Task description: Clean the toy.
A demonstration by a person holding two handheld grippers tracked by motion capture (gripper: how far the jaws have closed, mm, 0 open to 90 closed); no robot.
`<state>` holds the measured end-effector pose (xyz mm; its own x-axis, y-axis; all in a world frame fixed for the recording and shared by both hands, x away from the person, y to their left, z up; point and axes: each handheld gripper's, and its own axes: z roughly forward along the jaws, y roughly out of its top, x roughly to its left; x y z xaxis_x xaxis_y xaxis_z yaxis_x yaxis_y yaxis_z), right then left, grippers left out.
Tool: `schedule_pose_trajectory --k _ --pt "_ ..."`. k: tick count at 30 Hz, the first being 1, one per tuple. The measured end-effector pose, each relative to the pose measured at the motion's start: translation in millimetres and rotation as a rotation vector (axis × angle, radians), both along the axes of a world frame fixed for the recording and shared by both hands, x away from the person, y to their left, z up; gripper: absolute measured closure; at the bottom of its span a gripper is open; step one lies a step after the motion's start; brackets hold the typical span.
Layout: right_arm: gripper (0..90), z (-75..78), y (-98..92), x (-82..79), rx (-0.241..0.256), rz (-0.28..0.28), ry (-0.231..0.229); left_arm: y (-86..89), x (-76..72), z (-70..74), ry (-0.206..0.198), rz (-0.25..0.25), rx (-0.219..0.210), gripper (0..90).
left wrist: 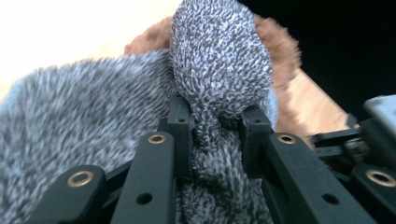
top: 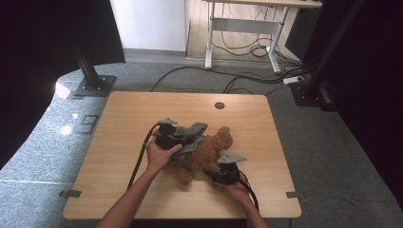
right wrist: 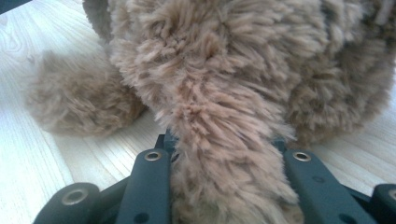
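- Left gripper: clamped on grey knitted cloth lying over brown teddy bear.
- Right gripper: closed around one furry limb of bear, on wooden table.

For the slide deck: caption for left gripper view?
Left gripper pinching a fold of grey knit garment over brown plush toy.

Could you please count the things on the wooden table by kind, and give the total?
Brown stuffed toy: 1
Grey knitted garment: 1
Hand-held gripper: 2, left shut on the garment, right shut on a limb of the toy
Total: 4
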<state>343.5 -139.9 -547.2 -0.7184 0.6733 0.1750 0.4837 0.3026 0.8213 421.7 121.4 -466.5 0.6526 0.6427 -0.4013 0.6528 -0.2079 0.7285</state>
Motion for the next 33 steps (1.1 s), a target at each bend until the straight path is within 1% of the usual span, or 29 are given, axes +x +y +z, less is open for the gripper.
schedule_pose_trajectory --k 1,2,5,9,13,15,18,19,21,23,24,26,27,29,30,31,33 --pt "66.0 0.1 0.2 -0.1 -0.001 -0.002 0.003 4.6 -0.3 -1.9 0.007 0.003 -0.011 71.8" --pt "65.9 0.4 0.8 -0.7 -0.009 -0.002 0.0 7.1 -1.0 -2.7 0.005 0.004 -0.011 72.1" --pt "65.9 0.7 1.7 -2.6 -0.02 0.007 0.002 18.6 -6.0 -4.1 -0.009 0.007 0.007 72.4" --pt "65.9 0.5 2.6 -4.3 -0.025 0.018 -0.002 32.1 -8.0 -6.0 0.003 0.019 -0.013 72.8" --pt "65.8 0.6 4.5 -6.0 -0.032 0.033 -0.005 43.2 -13.1 -3.5 -0.019 0.037 -0.012 73.0" --pt "65.8 0.4 5.2 -6.4 -0.034 0.041 -0.004 49.8 -16.2 -2.1 -0.031 0.056 -0.026 73.0" --pt "65.8 0.4 6.0 -6.4 -0.038 0.046 -0.001 55.1 -21.0 1.0 -0.052 0.085 -0.045 73.1" --pt "65.9 0.3 6.1 -6.3 -0.038 0.045 0.0 54.8 -23.0 3.3 -0.063 0.084 -0.055 73.1" --pt "65.8 -0.1 5.4 -5.1 -0.036 0.047 0.004 49.0 -26.8 7.8 -0.078 0.055 -0.077 73.3" --pt "65.9 -0.5 5.0 -4.0 -0.028 0.044 0.01 34.0 -32.1 14.9 -0.09 0.011 -0.09 73.4" --pt "65.9 -0.6 4.8 -3.7 -0.026 0.043 0.013 21.3 -35.3 19.5 -0.1 -0.021 -0.092 73.4" --pt "65.9 -0.9 4.4 -2.8 -0.022 0.041 0.011 1.8 -38.2 24.7 -0.111 -0.062 -0.078 73.3" --pt "65.9 -1.0 4.4 -2.7 -0.021 0.041 0.012 -12.8 -38.5 25.4 -0.112 -0.084 -0.062 73.3" --pt "65.8 -1.0 4.8 -3.1 -0.021 0.039 0.011 -33.1 -36.8 21.1 -0.102 -0.102 -0.029 73.1" --pt "65.9 -1.0 4.7 -3.1 -0.021 0.038 0.01 -42.8 -34.8 16.9 -0.093 -0.103 -0.015 73.0" --pt "65.8 -1.0 4.5 -3.1 -0.021 0.038 0.011 -51.9 -31.9 11.6 -0.085 -0.093 -0.009 73.0" --pt "65.9 -1.4 3.3 -3.0 -0.014 0.027 0.018 -58.6 -27.3 7.7 -0.088 -0.069 0.0 73.1"
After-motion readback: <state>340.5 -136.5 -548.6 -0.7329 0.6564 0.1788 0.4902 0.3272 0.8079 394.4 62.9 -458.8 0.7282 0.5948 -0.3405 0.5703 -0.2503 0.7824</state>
